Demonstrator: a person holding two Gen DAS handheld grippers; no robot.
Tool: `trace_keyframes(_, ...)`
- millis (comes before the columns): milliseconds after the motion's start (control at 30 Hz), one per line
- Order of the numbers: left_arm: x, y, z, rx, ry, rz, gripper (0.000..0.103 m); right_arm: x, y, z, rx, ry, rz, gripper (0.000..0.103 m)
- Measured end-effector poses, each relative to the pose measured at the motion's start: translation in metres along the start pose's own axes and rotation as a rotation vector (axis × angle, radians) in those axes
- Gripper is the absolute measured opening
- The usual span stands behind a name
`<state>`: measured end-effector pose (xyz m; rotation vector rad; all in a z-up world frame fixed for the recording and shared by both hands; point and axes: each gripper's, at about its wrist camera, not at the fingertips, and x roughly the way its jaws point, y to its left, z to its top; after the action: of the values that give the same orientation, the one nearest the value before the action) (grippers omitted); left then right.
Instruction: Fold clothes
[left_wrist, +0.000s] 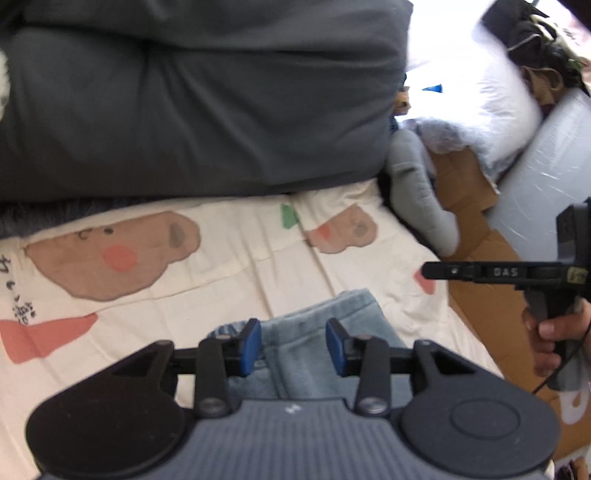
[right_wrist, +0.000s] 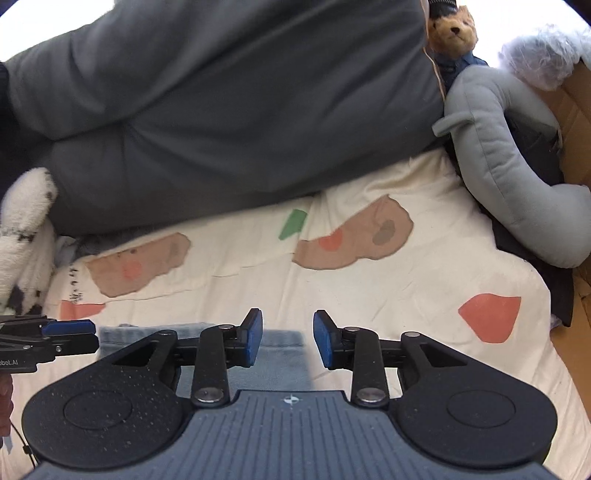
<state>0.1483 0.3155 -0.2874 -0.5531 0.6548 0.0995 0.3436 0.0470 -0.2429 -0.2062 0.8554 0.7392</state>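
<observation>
One folded light-blue garment (left_wrist: 317, 332) on the bed, both sets of fingers apart above it.

It lies near the bed's near edge on the printed cream sheet (left_wrist: 229, 266), long axis running away toward the grey duvet (left_wrist: 192, 92). The left gripper (left_wrist: 293, 347) and right gripper (right_wrist: 288, 341) each hang with blue pads parted, clamping nothing. Bare sheet lies between the garment and the duvet; one grey plush toy (right_wrist: 509, 166) lies at the right edge.

Home bedroom: printed bedsheet (right_wrist: 406, 280), grey duvet (right_wrist: 221, 110), plush toys (right_wrist: 509, 155)
</observation>
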Motion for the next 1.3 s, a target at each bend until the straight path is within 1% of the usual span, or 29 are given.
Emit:
trace_keyframes(67,-0.004,-0.005,0.002,0.008,-0.007,-0.016,0.040,-0.002,0.008,-0.003,-0.005,-0.005,0.028,0.037)
trace_keyframes(200,-0.003,-0.014,0.001,0.024,-0.023,-0.041,0.040,0.001,0.029,-0.011,-0.033,-0.005,0.052,0.037)
trace_keyframes(367,0.008,-0.024,-0.001,0.037,-0.015,-0.058,0.040,0.014,0.047,-0.022,-0.053,-0.002,0.035,0.037)
trace_keyframes(400,0.010,-0.026,-0.001,0.049,-0.019,-0.054,0.040,0.016,0.050,-0.024,-0.056,-0.004,0.036,0.036)
trace_keyframes(433,0.012,-0.028,-0.001,0.061,-0.022,-0.048,0.040,0.018,0.053,-0.025,-0.059,-0.006,0.037,0.032)
trace_keyframes(467,0.014,-0.031,-0.002,0.074,-0.026,-0.043,0.038,0.020,0.055,-0.027,-0.062,-0.008,0.038,0.026)
trace_keyframes(500,0.016,-0.031,-0.002,0.081,-0.025,-0.029,0.037,0.023,0.055,-0.028,-0.054,-0.004,0.043,0.023)
trace_keyframes(533,0.019,-0.032,-0.003,0.087,-0.024,-0.014,0.035,0.026,0.056,-0.029,-0.045,-0.001,0.048,0.019)
trace_keyframes(567,0.023,-0.030,-0.003,0.088,-0.012,-0.001,0.023,0.029,0.056,-0.030,-0.037,0.003,0.052,0.015)
trace_keyframes(633,0.031,-0.027,-0.005,0.089,0.017,0.023,0.007,0.036,0.058,-0.031,-0.040,0.009,0.047,0.011)
trace_keyframes(700,0.038,-0.023,-0.007,0.092,0.035,0.048,0.006,0.041,0.060,-0.033,-0.050,0.011,0.053,0.011)
trace_keyframes(733,0.041,-0.021,-0.008,0.095,0.036,0.060,0.002,0.045,0.061,-0.033,-0.053,0.014,0.049,0.010)
trace_keyframes(867,0.053,-0.010,-0.013,0.099,0.053,0.081,0.002,0.059,0.063,-0.035,-0.062,0.032,0.037,0.011)
trace_keyframes(1000,0.063,-0.002,-0.018,0.107,0.068,0.077,0.003,0.073,0.061,-0.038,-0.067,0.052,0.033,0.011)
trace_keyframes(1100,0.069,0.013,-0.021,0.051,0.076,0.046,0.003,0.082,0.060,-0.040,-0.073,0.063,0.043,0.010)
trace_keyframes(1300,0.075,0.022,-0.029,0.062,0.065,0.027,0.003,0.095,0.060,-0.046,-0.091,0.064,0.058,0.009)
